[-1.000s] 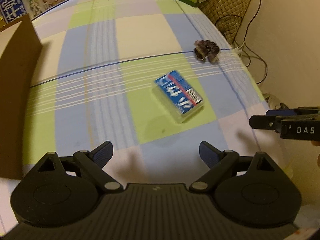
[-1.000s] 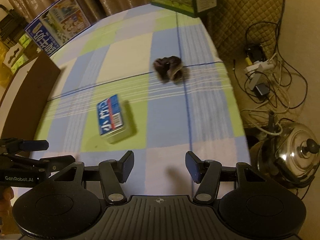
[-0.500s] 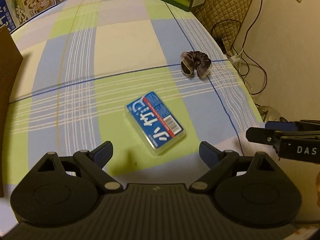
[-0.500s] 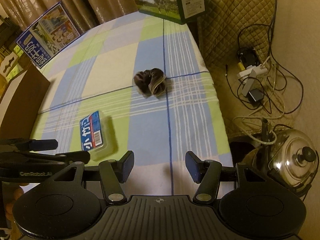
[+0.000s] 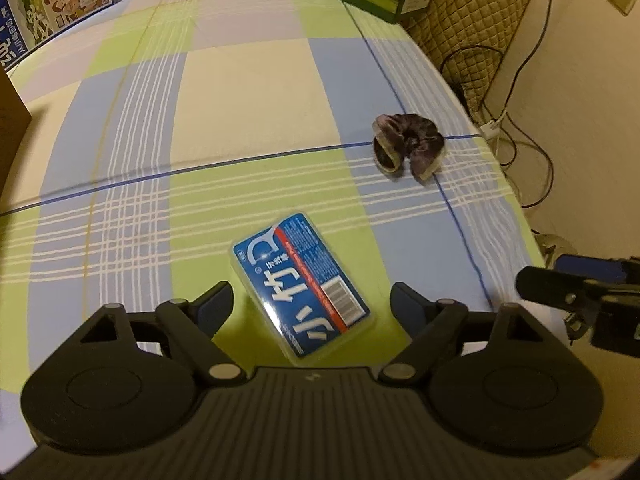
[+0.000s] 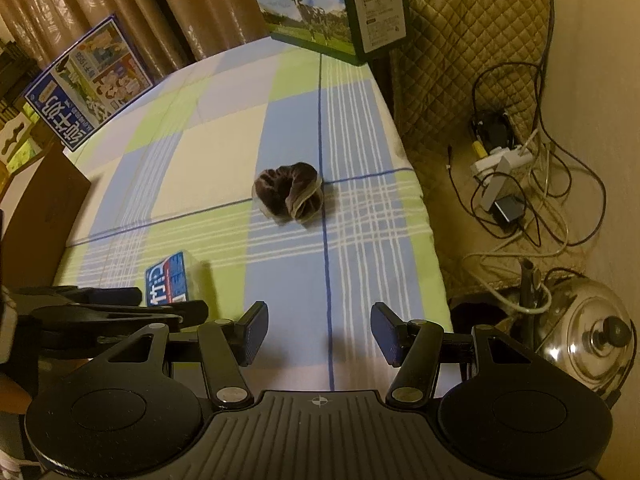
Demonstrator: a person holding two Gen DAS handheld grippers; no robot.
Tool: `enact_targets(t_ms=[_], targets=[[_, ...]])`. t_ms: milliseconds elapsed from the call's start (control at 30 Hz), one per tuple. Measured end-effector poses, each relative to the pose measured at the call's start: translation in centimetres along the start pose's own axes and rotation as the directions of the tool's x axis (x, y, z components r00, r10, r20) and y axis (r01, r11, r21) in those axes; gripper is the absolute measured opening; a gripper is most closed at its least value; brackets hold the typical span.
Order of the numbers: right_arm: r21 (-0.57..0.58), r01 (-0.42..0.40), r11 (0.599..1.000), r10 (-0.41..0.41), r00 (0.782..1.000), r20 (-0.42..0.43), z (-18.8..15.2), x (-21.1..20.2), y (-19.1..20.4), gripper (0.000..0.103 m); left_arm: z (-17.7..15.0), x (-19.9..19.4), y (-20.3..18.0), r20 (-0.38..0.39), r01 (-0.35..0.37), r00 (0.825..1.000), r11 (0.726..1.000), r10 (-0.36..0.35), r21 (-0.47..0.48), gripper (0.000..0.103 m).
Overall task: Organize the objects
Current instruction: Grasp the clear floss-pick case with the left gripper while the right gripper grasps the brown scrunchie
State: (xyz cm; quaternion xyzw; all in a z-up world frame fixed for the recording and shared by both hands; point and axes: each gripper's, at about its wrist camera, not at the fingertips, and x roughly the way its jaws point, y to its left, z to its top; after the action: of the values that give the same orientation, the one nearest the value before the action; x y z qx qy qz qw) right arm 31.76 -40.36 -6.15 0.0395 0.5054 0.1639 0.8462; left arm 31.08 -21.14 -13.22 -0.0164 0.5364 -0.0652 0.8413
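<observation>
A clear plastic box with a blue label [image 5: 301, 285] lies flat on the checked tablecloth [image 5: 224, 92], between the open fingers of my left gripper [image 5: 312, 307]. The box also shows in the right wrist view [image 6: 171, 279], partly hidden behind the left gripper. A dark purple scrunchie [image 5: 407, 147] lies further back to the right, also in the right wrist view [image 6: 289, 193]. My right gripper [image 6: 319, 331] is open and empty above the table's near edge, well short of the scrunchie. It shows at the right edge of the left wrist view [image 5: 576, 288].
A brown cardboard box [image 6: 44, 204] stands at the table's left. A green milk carton box [image 6: 332, 4] stands at the far edge and a blue carton [image 6: 86, 80] leans at the back left. Off the right edge are cables, a power strip [image 6: 500, 158] and a steel kettle [image 6: 588, 328].
My left gripper has moved forward and right, so the blue box now sits between its open fingers. My right gripper has moved forward and turned right; the scrunchie is nearer its centre line.
</observation>
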Motion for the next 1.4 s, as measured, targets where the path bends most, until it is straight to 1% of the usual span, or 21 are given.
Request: enact_targets(t_ms=[67, 167, 233, 333, 400, 467, 600, 733, 867, 900, 1000, 1033, 1167, 1267, 1300, 1333, 1367, 1400], targets=[[-0.006, -0.003, 1.0, 0.003, 1.0, 0.001, 0.3, 0.2, 0.2, 0.054, 0.2, 0.5, 0.0, -0.002, -0.009, 1.0, 1.0, 0.009, 0.007, 0.074], [-0.016, -0.009, 1.0, 0.009, 1.0, 0.002, 0.7, 0.5, 0.5, 0.054, 0.4, 1.0, 0.1, 0.006, -0.018, 1.0, 1.0, 0.018, 0.014, 0.07], [-0.024, -0.013, 1.0, 0.013, 1.0, 0.002, 1.0, 0.7, 0.8, 0.054, 0.5, 1.2, 0.1, 0.009, -0.024, 1.0, 0.999, 0.024, 0.025, 0.069], [-0.034, -0.021, 0.999, 0.021, 1.0, 0.003, 1.4, 1.0, 1.1, 0.054, 0.5, 1.2, 0.5, 0.022, -0.026, 0.999, 0.999, 0.025, 0.047, 0.065], [-0.039, -0.024, 0.999, 0.024, 1.0, 0.003, 1.6, 1.3, 1.3, 0.054, 0.6, 1.2, 0.8, 0.029, -0.028, 0.999, 0.998, 0.027, 0.052, 0.058], [-0.043, -0.03, 0.999, 0.03, 1.0, 0.004, 2.0, 1.6, 1.4, 0.054, 0.6, 1.1, 1.4, 0.037, -0.035, 0.999, 0.998, 0.033, 0.05, 0.056], [-0.058, -0.044, 0.997, 0.044, 0.999, -0.004, 2.7, 2.8, 1.6, 0.054, 0.7, 0.9, 3.5, 0.052, -0.062, 0.997, 0.998, 0.061, 0.026, 0.055], [-0.072, -0.046, 0.996, 0.047, 0.999, 0.007, 3.6, 4.3, 1.7, 0.054, 0.7, 0.6, 6.5, 0.058, -0.109, 0.992, 0.994, 0.11, -0.027, 0.055], [-0.052, -0.042, 0.998, 0.043, 0.999, 0.023, 5.0, 5.9, 1.5, 0.055, 0.7, 0.1, 9.9, 0.058, -0.156, 0.985, 0.984, 0.161, -0.085, 0.055], [-0.044, -0.039, 0.998, 0.041, 0.999, 0.027, 5.4, 6.4, 1.5, 0.056, 0.7, 0.0, 10.7, 0.057, -0.166, 0.983, 0.981, 0.173, -0.099, 0.055], [-0.026, -0.033, 0.999, 0.034, 0.999, 0.041, 6.5, 7.7, 1.6, 0.069, 0.5, -0.3, 12.8, 0.055, -0.19, 0.979, 0.973, 0.199, -0.133, 0.055], [-0.024, -0.027, 0.999, 0.028, 0.999, 0.046, 6.8, 8.1, 1.7, 0.071, 0.4, -0.4, 13.4, 0.053, -0.195, 0.977, 0.97, 0.204, -0.143, 0.055], [-0.043, -0.002, 0.999, 0.004, 0.999, 0.043, 7.6, 10.1, 2.3, 0.071, 0.1, -0.3, 15.1, 0.03, -0.225, 0.972, 0.962, 0.232, -0.157, 0.054], [-0.064, 0.049, 0.997, -0.047, 0.998, 0.036, 7.7, 11.6, 2.9, 0.071, -0.2, -0.1, 15.7, 0.014, -0.227, 0.973, 0.961, 0.232, -0.161, 0.053], [-0.072, 0.06, 0.996, -0.057, 0.998, 0.039, 7.6, 11.9, 3.0, 0.071, -0.3, 0.1, 15.8, 0.01, -0.227, 0.973, 0.961, 0.231, -0.16, 0.053], [-0.084, 0.065, 0.994, -0.062, 0.997, 0.044, 7.5, 12.1, 3.2, 0.064, -0.5, 0.2, 15.8, 0.007, -0.229, 0.973, 0.96, 0.233, -0.159, 0.053], [-0.096, 0.075, 0.993, -0.07, 0.996, 0.046, 7.3, 12.3, 3.3, 0.055, -0.6, 0.3, 15.8, 0.009, -0.226, 0.973, 0.961, 0.231, -0.159, 0.053], [-0.109, 0.095, 0.989, -0.091, 0.995, 0.043, 7.1, 12.6, 3.4, 0.041, -0.5, 0.2, 15.9, 0.01, -0.224, 0.974, 0.961, 0.228, -0.16, 0.053]])
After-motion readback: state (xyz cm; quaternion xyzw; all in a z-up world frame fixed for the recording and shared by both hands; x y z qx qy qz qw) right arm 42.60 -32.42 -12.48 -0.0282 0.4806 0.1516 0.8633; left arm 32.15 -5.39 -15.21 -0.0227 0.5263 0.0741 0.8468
